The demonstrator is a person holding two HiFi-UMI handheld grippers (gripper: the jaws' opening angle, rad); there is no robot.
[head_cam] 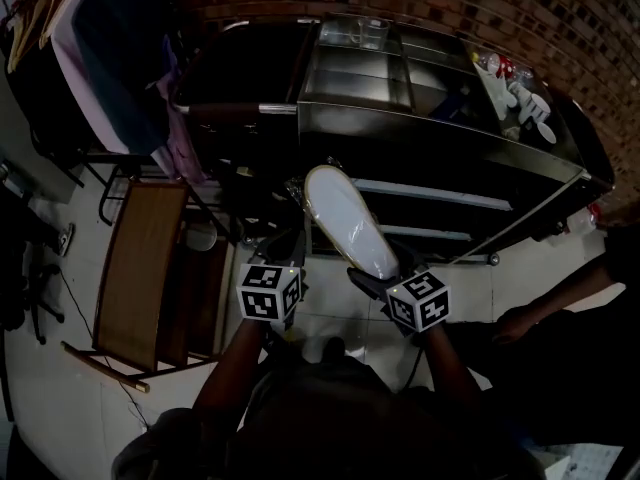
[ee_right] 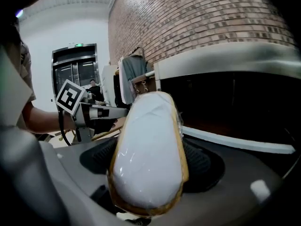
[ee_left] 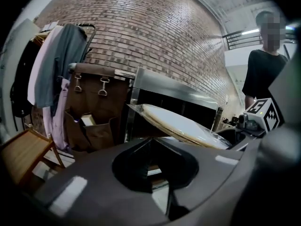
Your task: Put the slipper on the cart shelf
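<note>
A pale slipper [head_cam: 345, 223] wrapped in clear film sticks out of my right gripper [head_cam: 375, 273], sole up and toe toward the steel cart [head_cam: 400, 118]. In the right gripper view the slipper [ee_right: 148, 149] fills the space between the jaws, which are shut on its heel end. Its toe hangs in front of the cart's open shelves [head_cam: 430, 193], over the floor. My left gripper [head_cam: 290, 258] sits just left of the slipper without touching it, jaws together and holding nothing. The left gripper view shows the slipper [ee_left: 183, 126] slanting past above its jaws.
A wooden chair [head_cam: 140, 268] stands to the left, under a rack of hanging clothes [head_cam: 110, 58]. A brown bag [ee_left: 96, 107] hangs at the cart's left end. Small items [head_cam: 515, 93] lie on the cart top at right. A person's arm [head_cam: 570, 298] reaches in from the right.
</note>
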